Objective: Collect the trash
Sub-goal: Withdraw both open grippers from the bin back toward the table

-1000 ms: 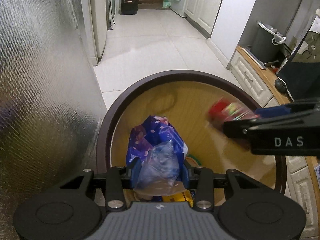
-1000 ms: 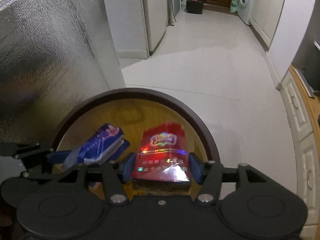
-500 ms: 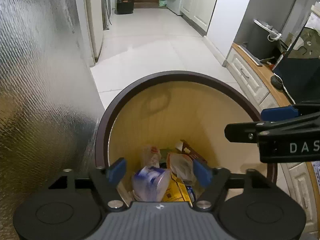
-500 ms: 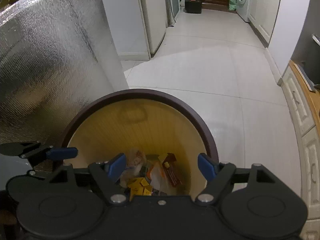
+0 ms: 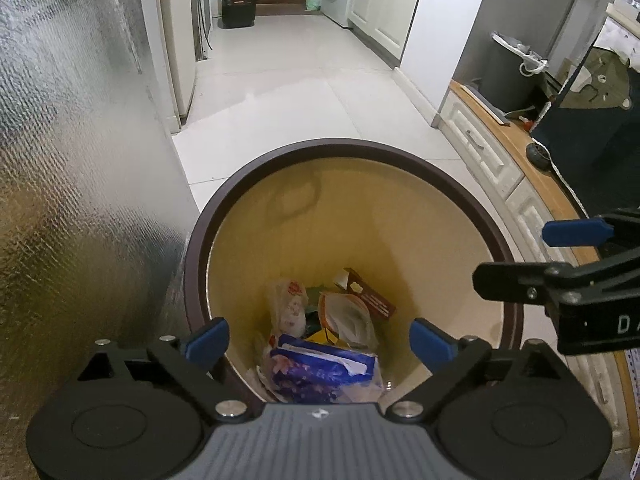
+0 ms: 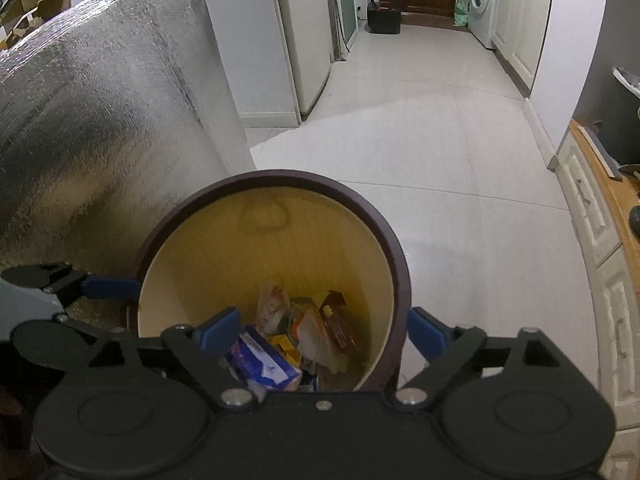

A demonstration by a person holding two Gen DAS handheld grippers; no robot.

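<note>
A round trash bin with a dark brown rim [image 5: 352, 146] [image 6: 280, 178] and a yellow inside stands on the floor below both grippers. At its bottom lie a blue wrapper [image 5: 320, 364] [image 6: 262, 364], a brown packet [image 5: 370, 294] [image 6: 338, 326], a clear bag [image 5: 290, 308] and other scraps. My left gripper [image 5: 320, 338] is open and empty above the bin's near side. My right gripper [image 6: 322, 328] is open and empty above the bin; it also shows in the left wrist view [image 5: 560, 256] at the right.
A silver foil-covered surface [image 5: 72, 200] [image 6: 100, 128] stands close on the left of the bin. White drawers with a wooden top [image 5: 516, 160] run along the right. White tiled floor [image 6: 420, 128] stretches ahead to a washing machine [image 6: 482, 4].
Both grippers opened. The blue wrapper dropped from the left gripper and the red packet from the right one into the bin. Both grippers have risen a little.
</note>
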